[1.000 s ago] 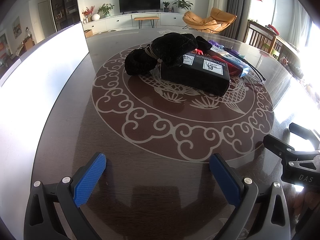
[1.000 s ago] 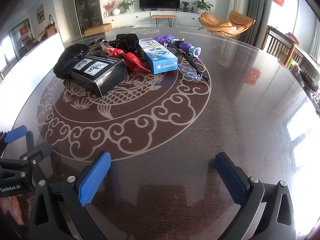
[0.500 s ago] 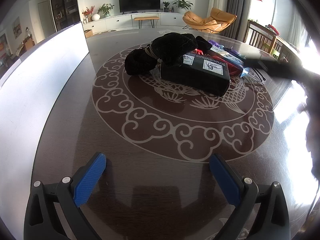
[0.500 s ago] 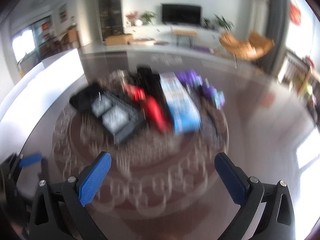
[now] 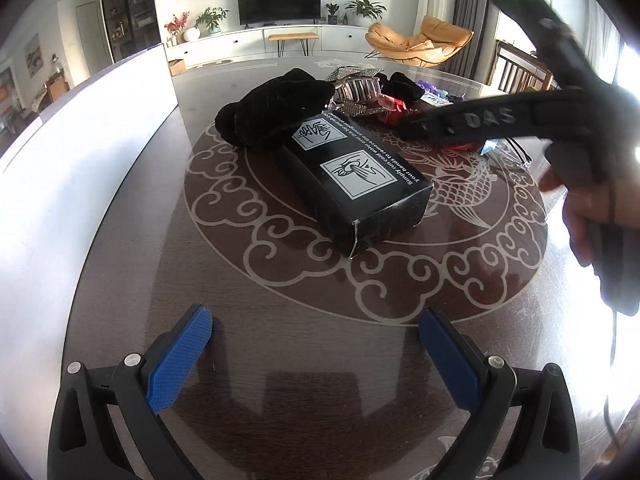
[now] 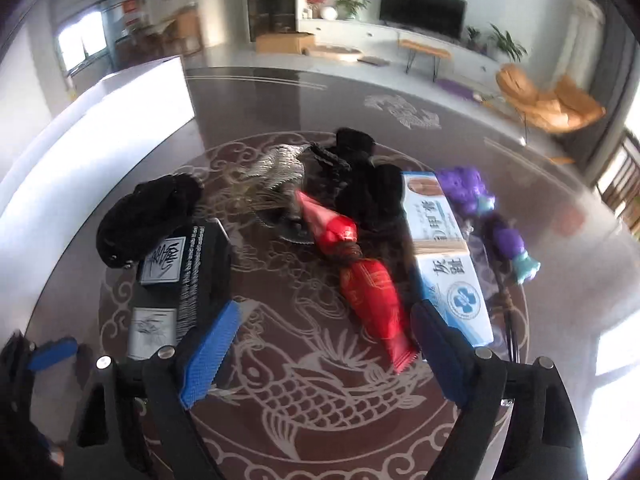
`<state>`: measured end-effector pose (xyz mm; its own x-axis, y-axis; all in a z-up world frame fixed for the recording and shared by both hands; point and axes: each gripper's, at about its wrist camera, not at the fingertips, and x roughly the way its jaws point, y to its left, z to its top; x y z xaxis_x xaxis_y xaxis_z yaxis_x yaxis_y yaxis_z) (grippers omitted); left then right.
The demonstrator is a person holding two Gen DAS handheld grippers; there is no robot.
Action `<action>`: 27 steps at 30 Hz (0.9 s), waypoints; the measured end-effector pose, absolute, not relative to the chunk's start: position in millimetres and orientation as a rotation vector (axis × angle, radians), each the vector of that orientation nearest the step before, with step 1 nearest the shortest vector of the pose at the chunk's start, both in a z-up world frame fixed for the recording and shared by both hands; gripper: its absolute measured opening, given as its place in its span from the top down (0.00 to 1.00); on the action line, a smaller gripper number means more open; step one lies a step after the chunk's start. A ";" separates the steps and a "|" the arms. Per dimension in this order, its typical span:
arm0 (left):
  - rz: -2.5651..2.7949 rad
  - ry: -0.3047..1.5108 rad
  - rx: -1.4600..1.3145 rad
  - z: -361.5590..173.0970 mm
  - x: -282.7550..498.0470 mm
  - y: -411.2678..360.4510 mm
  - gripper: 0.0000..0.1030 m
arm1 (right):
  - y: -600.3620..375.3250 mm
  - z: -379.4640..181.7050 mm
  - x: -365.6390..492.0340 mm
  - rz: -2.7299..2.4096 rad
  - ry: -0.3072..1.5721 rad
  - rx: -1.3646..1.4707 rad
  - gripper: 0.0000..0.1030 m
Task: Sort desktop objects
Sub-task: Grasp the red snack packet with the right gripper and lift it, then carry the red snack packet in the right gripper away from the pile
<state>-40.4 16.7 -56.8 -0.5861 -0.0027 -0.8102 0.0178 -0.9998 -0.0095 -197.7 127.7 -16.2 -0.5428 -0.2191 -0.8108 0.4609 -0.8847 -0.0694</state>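
A pile of objects lies on the round patterned table. In the left wrist view a black box lies nearest, with a black furry item resting on its far end and a sparkly clip behind. My left gripper hangs open over bare table. The right wrist view shows a red packet, a blue-and-white box, a purple toy and the black box. My right gripper hovers above the pile, its jaws closing. They touch nothing; the red packet's near end lies by the right finger.
A tall white panel runs along the table's left side. The hand holding the right gripper crosses the right of the left wrist view. A black cloth lies behind the red packet. Beyond the table stand a television and an orange chair.
My right gripper has swung forward over the pile, rolled, and its fingers have drawn closer together. In the left wrist view it rose from the lower right to the upper right. The left gripper stayed put.
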 end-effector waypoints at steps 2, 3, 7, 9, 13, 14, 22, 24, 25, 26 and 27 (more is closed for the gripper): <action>-2.787 0.026 1.424 -57.0 -40.6 16.9 0.00 | 121.7 -18.2 -210.7 -2.420 0.414 1.227 0.16; -2.787 0.026 1.424 -56.9 -40.4 16.8 0.00 | 118.6 -19.9 -214.8 -2.413 0.426 1.225 0.18; -2.788 0.026 1.424 -57.0 -40.5 17.1 0.00 | 103.9 -33.4 -235.5 -2.374 0.502 1.249 0.24; -2.788 0.026 1.424 -56.9 -40.3 17.1 0.00 | 100.1 -41.4 -244.4 -2.324 0.485 1.278 0.39; -2.788 0.027 1.424 -57.1 -40.5 17.4 0.00 | 104.7 -38.7 -249.1 -2.284 0.391 1.276 0.40; -2.788 0.027 1.424 -57.0 -40.5 17.4 0.00 | 106.3 -37.8 -247.7 -2.290 0.386 1.266 0.44; -2.788 0.028 1.424 -56.7 -40.1 17.5 0.00 | 125.0 -39.8 -209.2 -2.362 0.345 1.244 0.78; -2.787 0.027 1.424 -56.6 -40.0 17.5 0.00 | 136.7 -42.7 -190.3 -2.384 0.336 1.241 0.78; -2.787 0.027 1.424 -56.8 -40.2 17.6 0.00 | 141.8 -43.6 -180.6 -2.391 0.333 1.239 0.78; -2.787 0.027 1.424 -56.8 -40.2 17.7 0.00 | 148.2 -43.6 -168.7 -2.403 0.330 1.236 0.78; -2.787 0.027 1.424 -56.6 -40.0 17.6 0.00 | 154.7 -42.8 -156.0 -2.419 0.336 1.230 0.78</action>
<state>-40.0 17.6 -56.6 -0.5862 -0.0025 -0.8102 0.0185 -0.9998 -0.0103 -156.0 154.7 -42.8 -0.5303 -0.2440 -0.8119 0.4559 -0.8895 -0.0304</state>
